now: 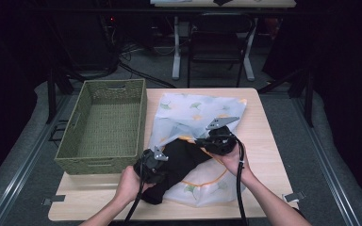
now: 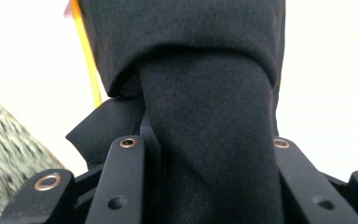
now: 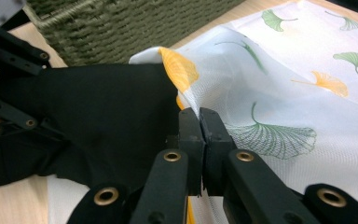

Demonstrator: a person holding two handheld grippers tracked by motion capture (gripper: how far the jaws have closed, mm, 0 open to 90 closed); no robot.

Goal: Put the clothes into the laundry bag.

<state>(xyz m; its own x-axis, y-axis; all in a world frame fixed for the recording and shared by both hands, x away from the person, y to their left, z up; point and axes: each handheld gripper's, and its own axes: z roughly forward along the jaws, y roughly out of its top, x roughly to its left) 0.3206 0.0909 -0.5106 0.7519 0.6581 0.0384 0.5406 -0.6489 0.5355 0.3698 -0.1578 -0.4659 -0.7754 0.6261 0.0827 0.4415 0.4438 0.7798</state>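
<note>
Both hand-held grippers pinch black cloth (image 1: 184, 157); jaw tips hidden.

Black claws (image 3: 200, 122), brass rivets, black cables

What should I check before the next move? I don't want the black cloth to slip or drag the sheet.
1. Left gripper shut on the black cloth: ok, cloth bunched between its jaws.
2. Right gripper grip: shut; whether it pinches cloth, sheet or both: cannot tell.
3. Black cloth free of the sheet: not ok, it lies on it.
4. Basket ready to take it: ok, nothing inside.
5. Basket within easy reach: ok, right beside the cloth.
6. Cables clear of the cloth: cannot tell.
</note>
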